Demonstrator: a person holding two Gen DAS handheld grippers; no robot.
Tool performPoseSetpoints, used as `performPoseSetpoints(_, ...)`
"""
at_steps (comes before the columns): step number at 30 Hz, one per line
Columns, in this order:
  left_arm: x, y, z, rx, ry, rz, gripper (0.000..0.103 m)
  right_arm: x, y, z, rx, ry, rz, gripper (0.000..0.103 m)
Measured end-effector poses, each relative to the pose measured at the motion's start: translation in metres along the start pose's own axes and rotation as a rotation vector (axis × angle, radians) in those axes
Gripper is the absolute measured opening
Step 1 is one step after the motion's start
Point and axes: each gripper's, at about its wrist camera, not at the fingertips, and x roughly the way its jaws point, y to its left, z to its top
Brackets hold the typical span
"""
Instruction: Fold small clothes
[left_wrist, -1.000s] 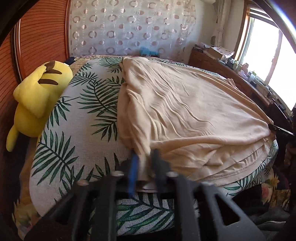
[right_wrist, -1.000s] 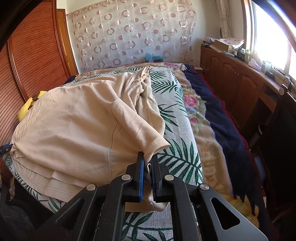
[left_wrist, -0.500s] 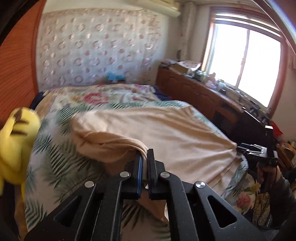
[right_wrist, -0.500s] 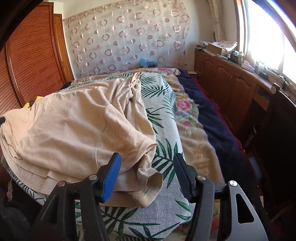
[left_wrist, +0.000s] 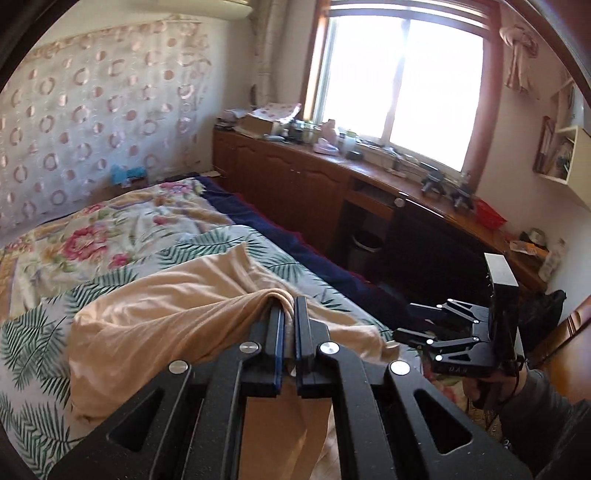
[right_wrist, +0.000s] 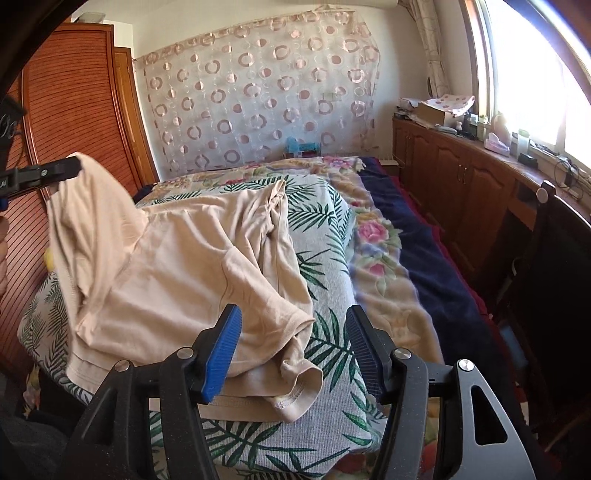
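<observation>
A beige T-shirt (right_wrist: 192, 266) lies spread on the palm-leaf bed cover (right_wrist: 325, 229). My left gripper (left_wrist: 289, 306) is shut on one edge of the T-shirt (left_wrist: 166, 317) and holds it up off the bed, so the cloth hangs in a drape. In the right wrist view the left gripper (right_wrist: 74, 166) is high at the left with the fabric falling from it. My right gripper (right_wrist: 294, 317) stands open over the near sleeve, pads apart from the cloth. In the left wrist view the right gripper (left_wrist: 403, 320) is at the bed's right side, held by a hand.
A floral blanket (right_wrist: 376, 254) and a navy one (right_wrist: 424, 258) cover the bed's right side. Wooden cabinets (right_wrist: 461, 184) with clutter run under the window. A slatted wardrobe (right_wrist: 74, 110) stands left. A patterned curtain (right_wrist: 258, 103) hangs behind the bed.
The left gripper has risen and swung to the right, pulling the shirt's edge up off the bed. The right gripper opened and the sleeve dropped onto the bed.
</observation>
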Motion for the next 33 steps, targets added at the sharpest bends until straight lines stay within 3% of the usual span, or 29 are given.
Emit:
performPoseSetpoints(5,0.015,-0.023,0.005,0.047,0.047,-0.026,0.005,-0.006,-0.002,-0.004,-0.003,-0.012,0.002,0.061)
performPoseSetpoints(8,0.023,-0.027,0.003,0.086,0.074,-0.001,0.009,-0.003,-0.002,-0.005,-0.002,-0.008,-0.001,0.061)
performPoseSetpoints(9,0.024,-0.027,0.002,0.093,0.078,0.004,0.014,-0.001,-0.002,-0.005,-0.001,-0.006,-0.002,0.061)
performPoseSetpoints(11,0.022,-0.024,-0.001,0.091,0.069,0.003,0.045,0.002,-0.001,-0.004,-0.001,0.0,-0.005,0.061)
performPoseSetpoints(14,0.015,-0.012,-0.005,0.071,0.048,0.011,0.07,0.006,0.002,-0.001,-0.007,0.009,-0.003,0.061)
performPoseSetpoints(16,0.012,-0.001,-0.008,0.052,0.037,0.021,0.077,0.011,0.006,0.004,-0.017,0.014,0.0,0.061)
performPoseSetpoints(25,-0.001,0.084,-0.053,-0.041,0.064,0.164,0.077,0.046,0.036,0.033,-0.093,0.032,0.042,0.061)
performPoseSetpoints(33,-0.002,0.153,-0.098,-0.169,0.141,0.272,0.077,0.097,0.073,0.04,-0.19,0.111,0.11,0.061)
